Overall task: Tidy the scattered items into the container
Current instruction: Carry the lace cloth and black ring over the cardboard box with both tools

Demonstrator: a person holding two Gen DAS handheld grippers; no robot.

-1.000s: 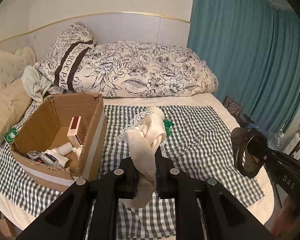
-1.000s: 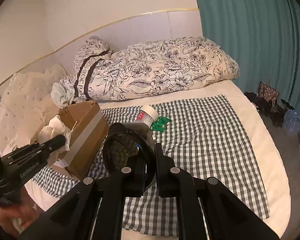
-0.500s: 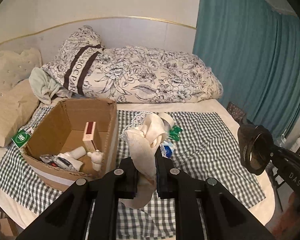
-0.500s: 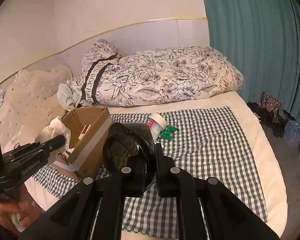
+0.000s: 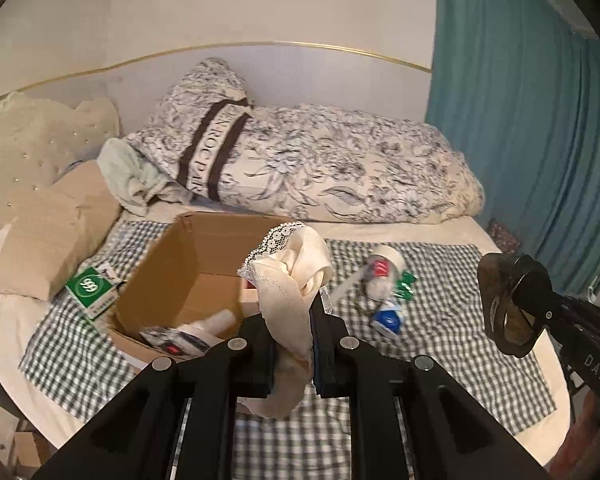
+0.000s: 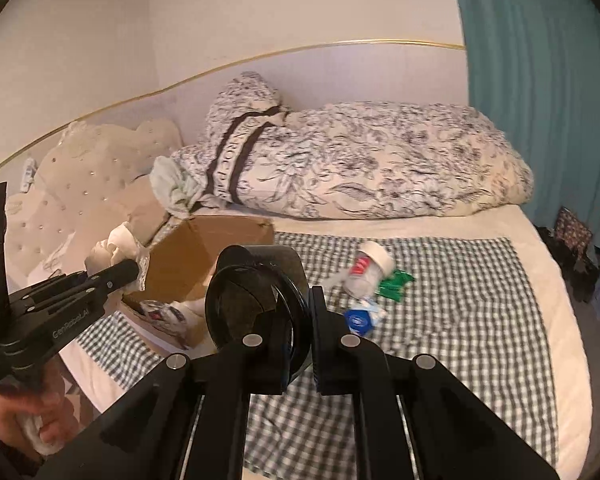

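Left tongs (image 5: 292, 344) clamped on limp cream lace-edged cloth (image 5: 296, 276), its lower end hidden between the fingers | right tongs (image 6: 296, 332) clamped on dark, glossy, round container (image 6: 256, 312) | open cardboard box (image 5: 172, 280) just ahead-left of left tongs; contents blurred | blurred clear jar (image 6: 370, 268) on checked cloth ahead-right.

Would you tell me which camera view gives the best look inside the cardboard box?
The left wrist view: it looks down into the open cardboard box, showing its floor and a few items lying inside. The right wrist view shows mostly the box's outer wall, and the dark round container in the right gripper hides part of it.
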